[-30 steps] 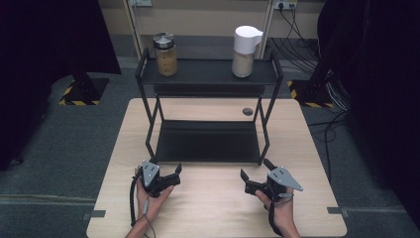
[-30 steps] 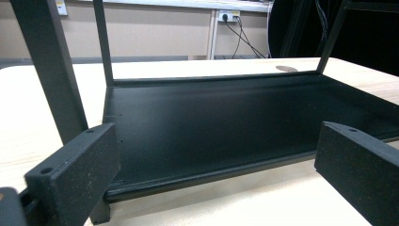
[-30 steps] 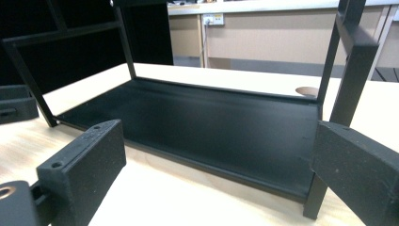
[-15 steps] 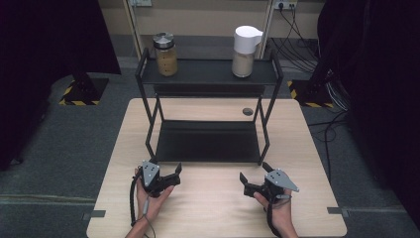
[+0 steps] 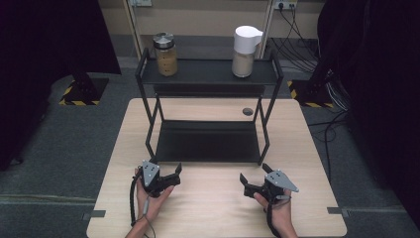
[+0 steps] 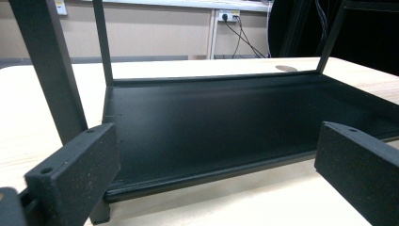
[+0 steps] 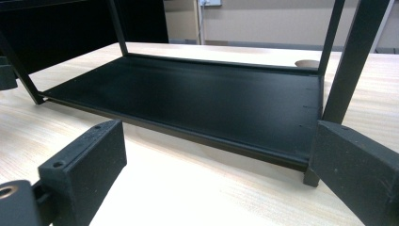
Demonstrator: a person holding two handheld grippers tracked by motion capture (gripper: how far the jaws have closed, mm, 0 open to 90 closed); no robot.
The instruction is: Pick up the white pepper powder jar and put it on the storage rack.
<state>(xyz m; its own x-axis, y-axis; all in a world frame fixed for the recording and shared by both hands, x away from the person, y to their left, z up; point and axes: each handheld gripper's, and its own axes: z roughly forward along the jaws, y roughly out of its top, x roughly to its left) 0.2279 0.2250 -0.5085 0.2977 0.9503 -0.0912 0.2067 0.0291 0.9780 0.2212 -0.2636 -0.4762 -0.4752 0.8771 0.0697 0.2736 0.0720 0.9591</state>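
Both grippers rest low over the near part of the wooden table (image 5: 208,208), each held in one of the person's hands, and both point toward the black two-tier metal rack (image 5: 208,141) that stands just ahead of their fingertips. The left gripper (image 5: 170,174) has its jaws spread wide with nothing between them; in the left gripper view its two black fingers (image 6: 75,174) frame the rack's lower shelf (image 6: 226,122), whose front lip lies just beyond the tips, while the rack's near-left post (image 6: 49,70) rises right above the left finger. The right gripper (image 5: 253,176) is likewise wide apart and empty; in the right gripper view its fingers (image 7: 84,165) sit on either side of bare tabletop, with the lower shelf's front edge a little past them and a rack post (image 7: 350,70) rising just over the right finger. Neither gripper touches the rack. Well beyond the fingertips, on the rack's top shelf (image 5: 208,77), stand a glass jar with a metal lid (image 5: 166,54) toward the left end and a white-lidded container (image 5: 243,52) toward the right end, well apart from each other. A round cable hole (image 5: 247,112) sits in the table behind the rack.
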